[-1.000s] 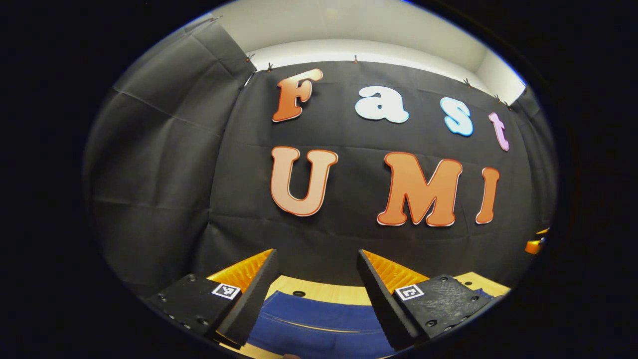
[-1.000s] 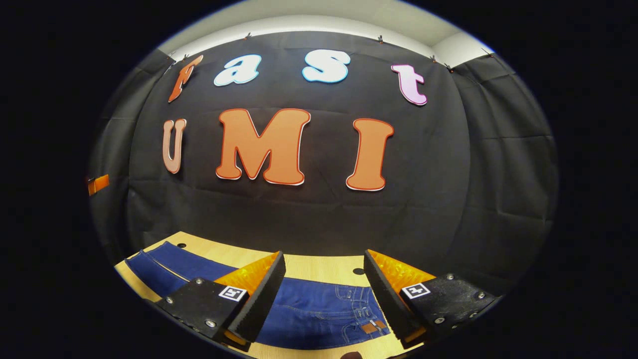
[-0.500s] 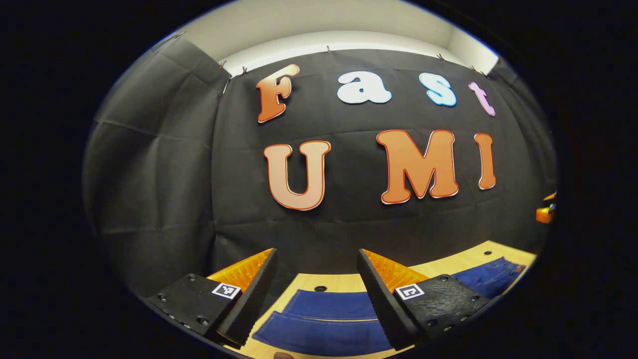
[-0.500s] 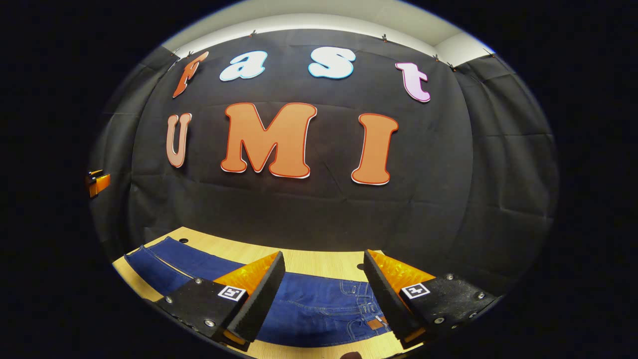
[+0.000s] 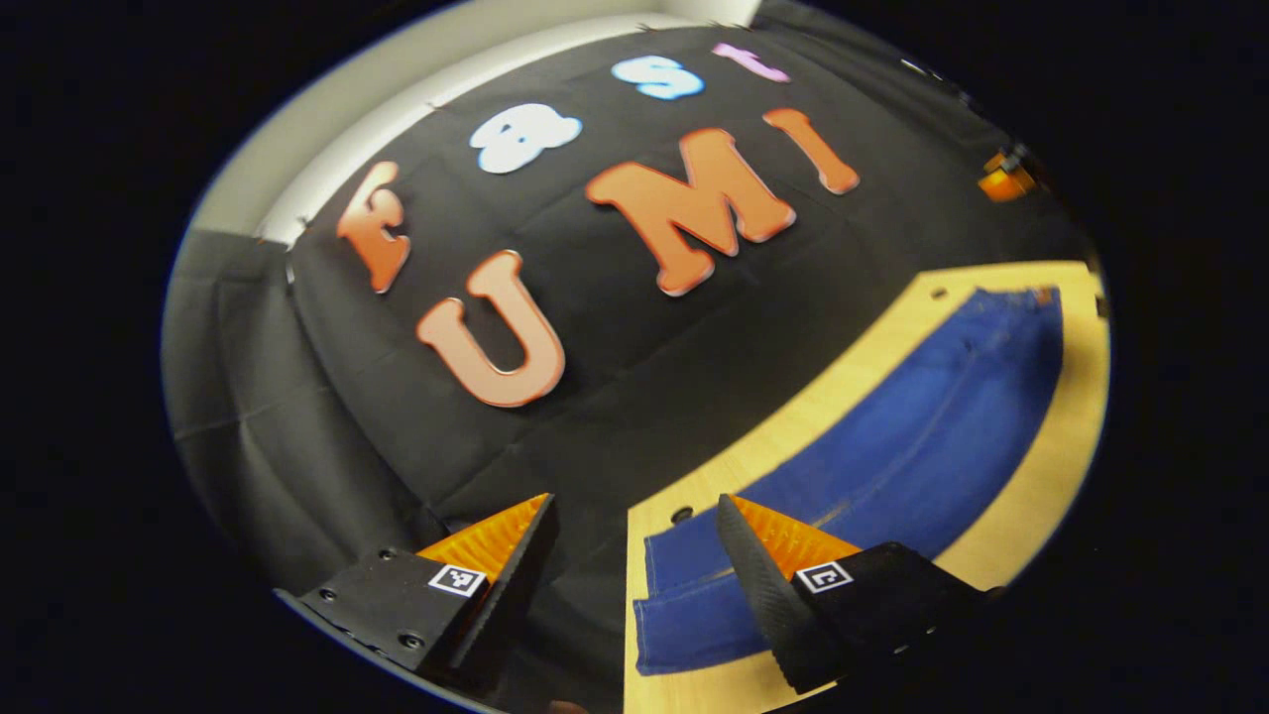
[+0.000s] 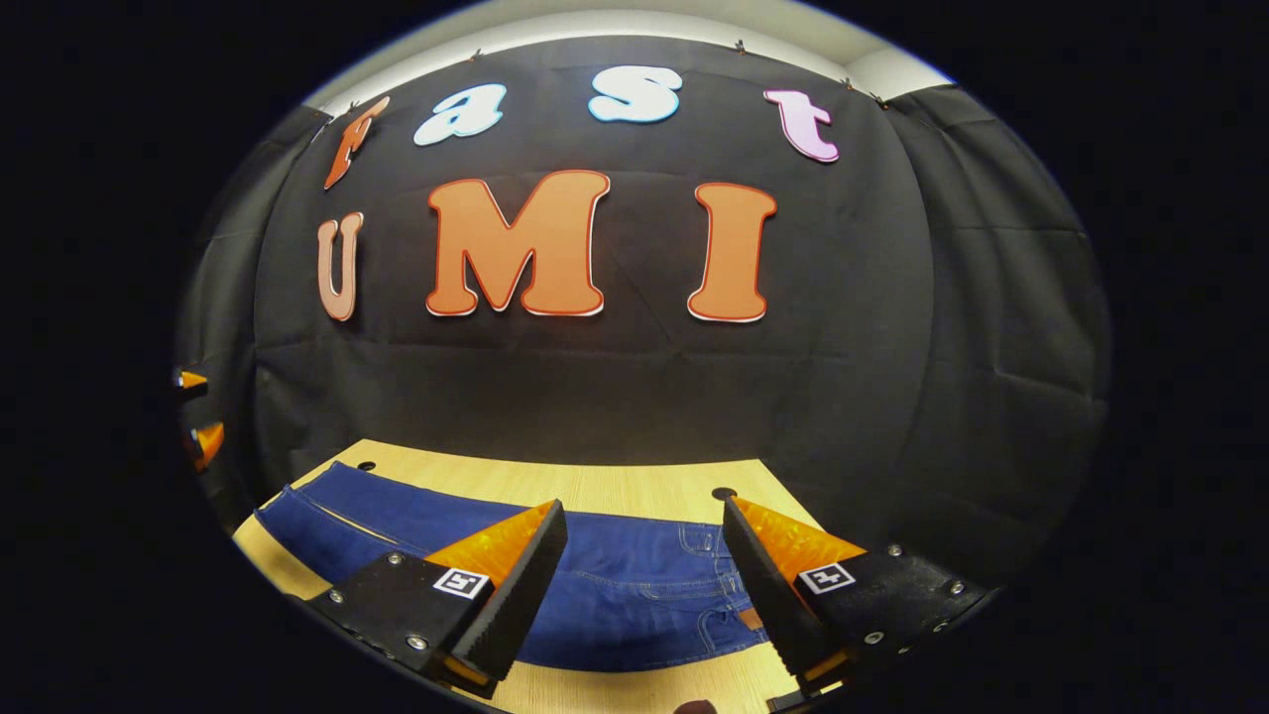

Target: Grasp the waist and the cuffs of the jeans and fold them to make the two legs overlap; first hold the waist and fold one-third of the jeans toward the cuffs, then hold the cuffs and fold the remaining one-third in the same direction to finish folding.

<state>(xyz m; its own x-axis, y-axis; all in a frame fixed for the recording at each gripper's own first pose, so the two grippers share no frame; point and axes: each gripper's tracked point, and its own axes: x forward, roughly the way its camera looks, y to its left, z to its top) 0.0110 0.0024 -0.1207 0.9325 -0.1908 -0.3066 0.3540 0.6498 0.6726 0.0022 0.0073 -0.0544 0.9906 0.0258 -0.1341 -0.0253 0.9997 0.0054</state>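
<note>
- Black cloth wall [image 6: 892, 347] is the biggest thing we see, hanging behind the table in both views, with a pale strip of room wall [image 5: 327, 129] above it.
- Next comes the wooden table [image 6: 615, 486], light in tone, with small dark holes near its far edge; in the left gripper view it runs off tilted toward the right.
- Jeans [image 6: 634, 595] lie flat on the table, stretched along it. In the right gripper view we see the waist end with pocket stitching and a small brown patch low between the fingers, the legs running off to the left. In the left gripper view [image 5: 892, 446] we see the cuffs end nearest the gripper and the length running away to the upper right.
- Our left gripper [image 5: 634, 595] hangs above the table's end by the cuffs, fingers spread wide with nothing between them; one finger is over the denim, the other off the table's edge.
- Our right gripper [image 6: 644, 585] hangs over the waist, fingers likewise wide apart and holding nothing.
- Smallest, we can make out the left gripper's tips at the left edge of the right gripper view.
</note>
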